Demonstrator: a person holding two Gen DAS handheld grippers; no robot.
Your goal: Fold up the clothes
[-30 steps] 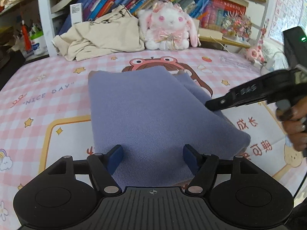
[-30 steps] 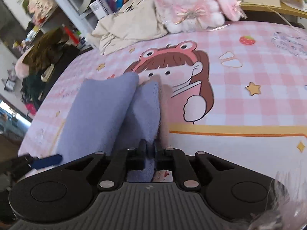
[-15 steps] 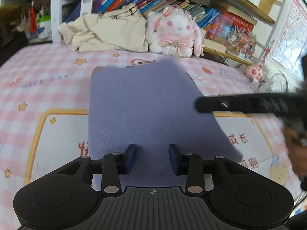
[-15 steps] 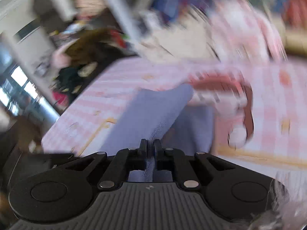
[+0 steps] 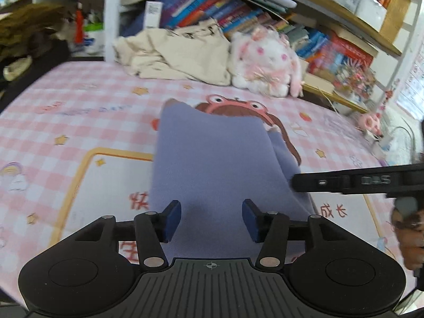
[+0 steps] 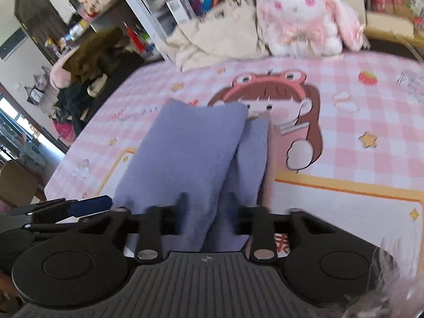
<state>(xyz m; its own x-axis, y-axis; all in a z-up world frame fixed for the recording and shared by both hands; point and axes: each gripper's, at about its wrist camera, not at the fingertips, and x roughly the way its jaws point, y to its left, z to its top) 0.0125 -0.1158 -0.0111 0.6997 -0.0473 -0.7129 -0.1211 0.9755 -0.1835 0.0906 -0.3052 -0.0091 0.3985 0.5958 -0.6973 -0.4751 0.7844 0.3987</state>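
Note:
A folded lavender-blue garment [image 5: 212,159] lies on the pink checked sheet [image 5: 87,111]; it also shows in the right wrist view [image 6: 190,153] as two stacked layers. My left gripper [image 5: 210,218] is open, its blue pads apart over the garment's near edge, holding nothing. My right gripper [image 6: 206,201] is open, its fingers blurred and apart on either side of the garment's near fold. The right gripper reaches in from the right in the left wrist view [image 5: 344,182] at the garment's right edge.
A cream garment [image 5: 175,53] lies crumpled at the back beside a white and pink plush rabbit [image 5: 265,61]. Bookshelves [image 5: 238,13] stand behind. Dark clutter [image 6: 87,74] sits past the bed's left edge.
My right gripper has opened and let go of the garment's fold. My left gripper has widened after narrowing half a second ago. The garment has settled flat.

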